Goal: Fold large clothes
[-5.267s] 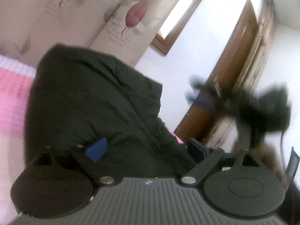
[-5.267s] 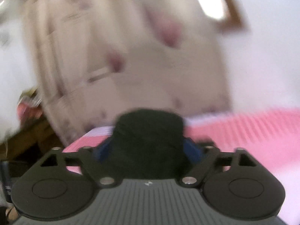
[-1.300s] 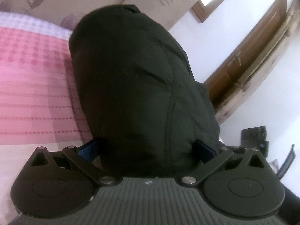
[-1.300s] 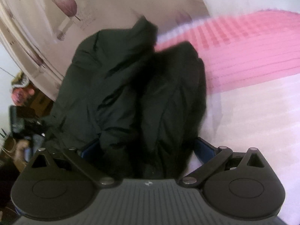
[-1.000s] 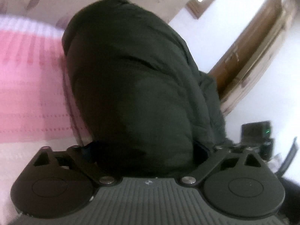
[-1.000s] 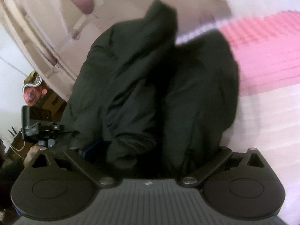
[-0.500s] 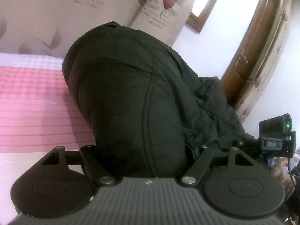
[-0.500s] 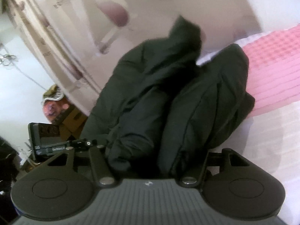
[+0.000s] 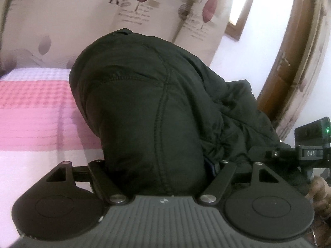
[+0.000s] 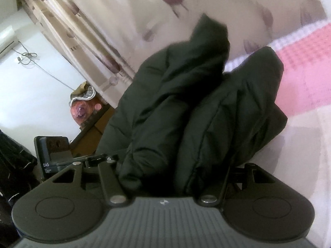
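Observation:
A bulky black padded jacket [image 9: 157, 107] lies bunched on a pink and white bed cover [image 9: 31, 113]. My left gripper [image 9: 157, 165] is shut on a thick fold of it; the fabric hides the fingertips. In the right wrist view the same jacket [image 10: 206, 113] rises in two puffy folds, and my right gripper [image 10: 171, 173] is shut on its near edge, fingertips buried in cloth. The right gripper shows at the right edge of the left wrist view [image 9: 306, 153]; the left gripper shows at the left of the right wrist view [image 10: 53, 153].
A curtain with leaf print [image 9: 144, 16] hangs behind the bed. A wooden door [image 9: 289, 62] stands at the right. In the right wrist view a wooden cabinet [image 10: 91, 130] with a bundle on top stands left of the bed, by a white wall.
Both grippers have closed on the jacket: their linkage arms have drawn inward and the blue pads have vanished into the cloth. The jacket has bunched up higher off the bed.

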The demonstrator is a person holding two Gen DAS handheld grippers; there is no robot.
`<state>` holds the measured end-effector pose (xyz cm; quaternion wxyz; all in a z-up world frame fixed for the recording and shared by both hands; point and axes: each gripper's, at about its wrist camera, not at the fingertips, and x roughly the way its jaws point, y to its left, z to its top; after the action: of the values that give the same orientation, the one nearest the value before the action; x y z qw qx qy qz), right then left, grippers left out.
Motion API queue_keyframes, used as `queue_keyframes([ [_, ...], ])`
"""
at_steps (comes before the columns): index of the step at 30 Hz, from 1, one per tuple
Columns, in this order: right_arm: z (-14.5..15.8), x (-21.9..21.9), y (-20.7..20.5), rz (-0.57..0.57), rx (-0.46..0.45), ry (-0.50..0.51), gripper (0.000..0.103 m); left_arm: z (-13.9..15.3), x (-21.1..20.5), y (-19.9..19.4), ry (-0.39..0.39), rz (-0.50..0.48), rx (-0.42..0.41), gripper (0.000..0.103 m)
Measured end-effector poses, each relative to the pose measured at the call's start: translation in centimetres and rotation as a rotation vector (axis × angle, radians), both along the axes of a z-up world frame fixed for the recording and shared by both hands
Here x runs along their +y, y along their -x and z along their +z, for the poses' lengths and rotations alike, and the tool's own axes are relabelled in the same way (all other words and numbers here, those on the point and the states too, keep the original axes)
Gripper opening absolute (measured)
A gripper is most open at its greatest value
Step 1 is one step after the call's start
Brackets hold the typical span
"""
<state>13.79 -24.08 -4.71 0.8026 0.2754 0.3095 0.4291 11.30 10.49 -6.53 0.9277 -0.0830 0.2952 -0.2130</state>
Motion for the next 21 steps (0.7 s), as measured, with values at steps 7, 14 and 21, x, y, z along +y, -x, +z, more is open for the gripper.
queue_keyframes([
  [7, -2.6, 0.7, -0.2, -0.044, 0.07, 0.007, 0.06, -0.7, 1.0, -0.1, -0.005, 0.022, -0.005, 0.076],
  [14, -3.9, 0.7, -0.2, -0.072, 0.083, 0.043, 0.066, -1.3, 0.9, 0.5, -0.051, 0.085, -0.028, 0.095],
  [21, -1.7, 0.2, 2.1, -0.187, 0.012, 0.09, 0.081, 0.1, -1.3, 3.7, -0.278, 0.222, -0.176, 0.103],
])
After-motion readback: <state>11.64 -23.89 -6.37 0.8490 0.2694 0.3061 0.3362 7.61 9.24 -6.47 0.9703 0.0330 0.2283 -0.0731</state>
